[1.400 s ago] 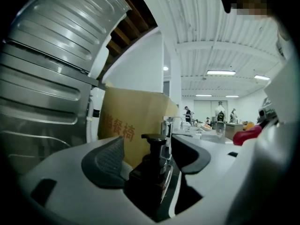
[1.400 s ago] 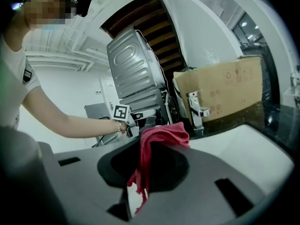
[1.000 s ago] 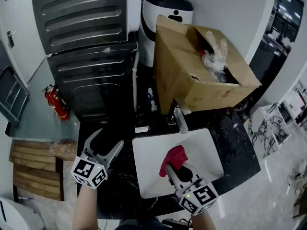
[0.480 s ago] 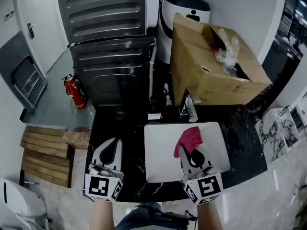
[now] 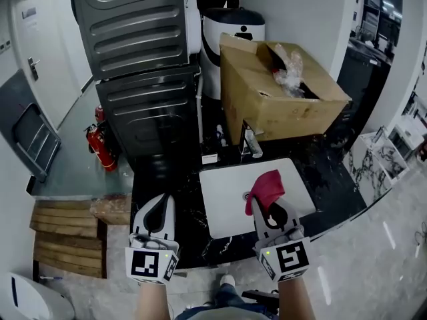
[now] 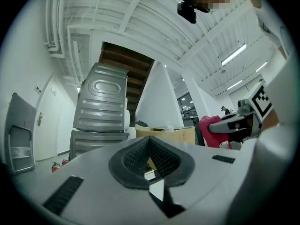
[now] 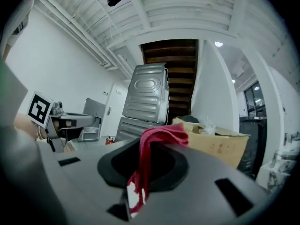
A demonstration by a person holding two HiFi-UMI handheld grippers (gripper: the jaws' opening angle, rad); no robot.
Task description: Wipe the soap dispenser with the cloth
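Lower left of head view, left gripper [image 5: 159, 204]: pale grey tapered jaws, black inner lining, white cube [image 5: 152, 264] with black square markers. Lower right, right gripper [image 5: 272, 209]: same build, small green light by its marker cube [image 5: 288, 259]. Left gripper view centre: ribbed black pads [image 6: 136, 156], black slots on grey shell.

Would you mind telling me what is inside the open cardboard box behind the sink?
Crumpled clear plastic shows at the top of the cardboard box; its walls hide whatever lies deeper.

Head view looks steeply down from above; both gripper views face level, all sharing the cardboard box [image 5: 280, 105].
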